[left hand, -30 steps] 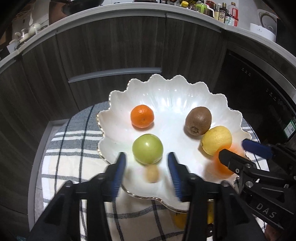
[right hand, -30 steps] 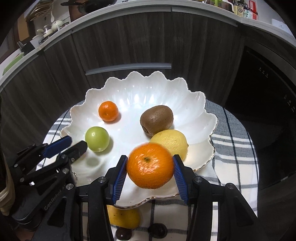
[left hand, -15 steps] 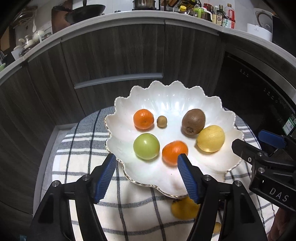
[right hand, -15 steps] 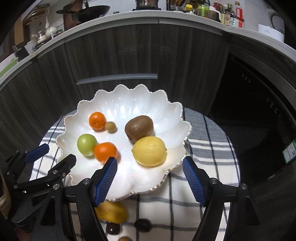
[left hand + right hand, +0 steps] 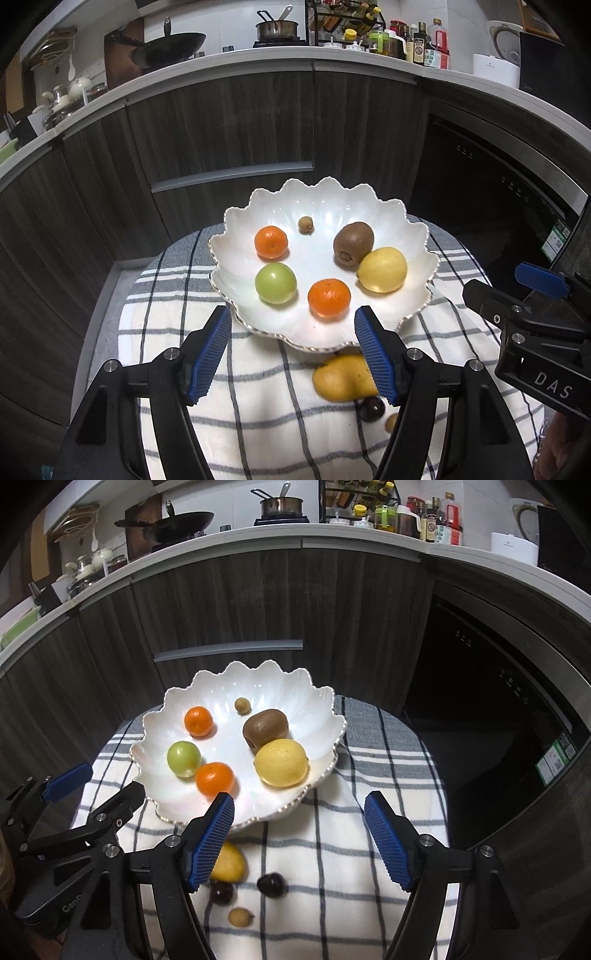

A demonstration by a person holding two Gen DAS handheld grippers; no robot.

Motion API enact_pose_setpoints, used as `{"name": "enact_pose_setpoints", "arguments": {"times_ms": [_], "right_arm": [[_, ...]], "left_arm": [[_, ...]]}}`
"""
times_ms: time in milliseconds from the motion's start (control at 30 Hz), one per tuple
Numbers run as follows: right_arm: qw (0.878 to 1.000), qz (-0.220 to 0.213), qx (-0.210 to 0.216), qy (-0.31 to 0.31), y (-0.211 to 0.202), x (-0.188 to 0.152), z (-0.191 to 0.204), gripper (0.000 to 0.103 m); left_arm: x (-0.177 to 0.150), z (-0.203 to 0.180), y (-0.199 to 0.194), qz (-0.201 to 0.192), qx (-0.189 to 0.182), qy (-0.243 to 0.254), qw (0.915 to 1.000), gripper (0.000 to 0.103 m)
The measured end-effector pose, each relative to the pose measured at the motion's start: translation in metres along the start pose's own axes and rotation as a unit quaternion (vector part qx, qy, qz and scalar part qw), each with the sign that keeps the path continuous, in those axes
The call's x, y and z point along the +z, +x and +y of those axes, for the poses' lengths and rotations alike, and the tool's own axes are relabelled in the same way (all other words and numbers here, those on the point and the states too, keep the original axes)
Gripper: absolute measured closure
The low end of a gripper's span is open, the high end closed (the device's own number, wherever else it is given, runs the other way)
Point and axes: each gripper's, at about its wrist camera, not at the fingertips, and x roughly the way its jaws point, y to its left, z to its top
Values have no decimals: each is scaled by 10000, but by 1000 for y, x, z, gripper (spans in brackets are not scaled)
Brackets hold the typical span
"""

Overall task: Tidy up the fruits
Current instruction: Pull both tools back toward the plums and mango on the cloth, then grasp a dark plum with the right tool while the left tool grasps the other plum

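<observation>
Both pairs of jaws stand spread and empty: the left gripper (image 5: 291, 347) frames the near rim of the white scalloped bowl (image 5: 413, 236), and the right gripper (image 5: 299, 830) hangs over the checked cloth (image 5: 388, 760) just in front of it. 6 fruits lie in the bowl: 2 tangerines (image 5: 328, 298), a green fruit (image 5: 275, 283), a kiwi (image 5: 353, 243), a lemon (image 5: 382, 269) and a small brown longan (image 5: 306, 224). On the cloth in front of the bowl lie a yellow mango (image 5: 228, 864), 2 dark cherries (image 5: 271, 884) and another small longan (image 5: 240, 916).

Judging by this, the step in hand is fetching the next loose fruit. The mango is the largest, so it probably needs the jaws wider, across its narrow side. For the cherries, a soft closing low over the cloth should keep them from rolling or bruising. Setting fruit into the bare far part of the bowl avoids knocking the others.
</observation>
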Motion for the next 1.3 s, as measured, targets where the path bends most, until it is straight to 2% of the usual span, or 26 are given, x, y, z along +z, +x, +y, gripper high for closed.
{"name": "enact_pose_setpoints", "arguments": {"times_ms": [233, 567, 1300], "right_arm": [[10000, -23, -34, 76, -14, -14, -9, 29], [9999, 112, -79, 103, -10, -36, -16, 29], [9969, 745, 116, -232, 49, -79, 5, 30]], "left_arm": [[-10, -7, -12, -40, 44, 25, 10000, 35], [-32, -13, -10, 101, 137, 3, 9999, 34], [-85, 8, 27, 572, 327, -268, 9975, 34]]}}
